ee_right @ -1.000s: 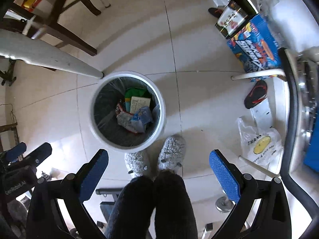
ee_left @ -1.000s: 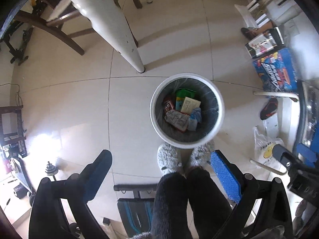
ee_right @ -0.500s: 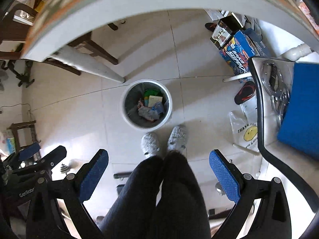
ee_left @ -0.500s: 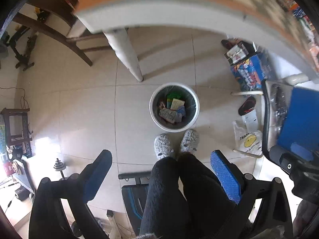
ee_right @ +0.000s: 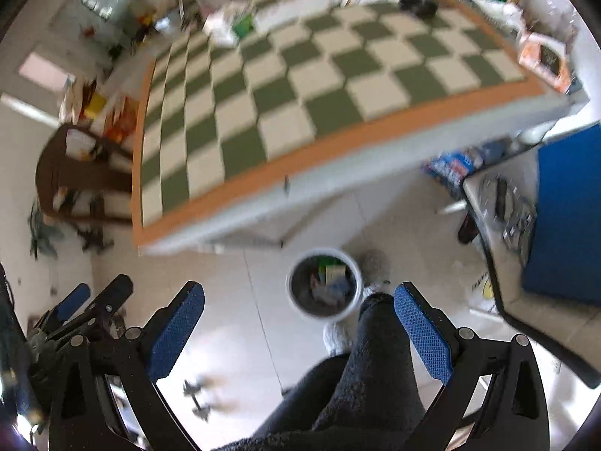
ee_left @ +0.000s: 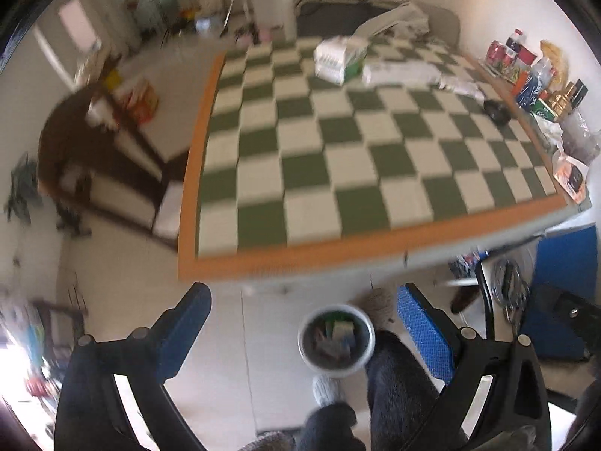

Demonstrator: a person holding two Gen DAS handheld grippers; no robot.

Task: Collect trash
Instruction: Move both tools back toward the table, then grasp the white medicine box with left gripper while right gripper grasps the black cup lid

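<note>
A white round trash bin (ee_left: 337,342) with several pieces of trash inside stands on the tiled floor below the table; it also shows in the right wrist view (ee_right: 323,287). My left gripper (ee_left: 300,323) is open and empty, high above the floor. My right gripper (ee_right: 298,319) is open and empty too. On the green-and-white checkered table (ee_left: 338,158) lie a white-and-green packet (ee_left: 340,58), a flat white wrapper (ee_left: 402,71) and a small black object (ee_left: 496,111). The packet (ee_right: 234,22) and black object (ee_right: 419,3) also show in the right wrist view.
Bottles, cans and boxes (ee_left: 526,71) line the table's right edge. A dark wooden chair (ee_left: 97,154) stands left of the table. A side table with a blue board (ee_right: 563,210) is at right. The person's legs and slippers (ee_left: 390,387) are beside the bin.
Both grippers have risen and tilted up from looking straight down at the bin. The tabletop now fills the upper view and the bin looks small and low. Both stay open.
</note>
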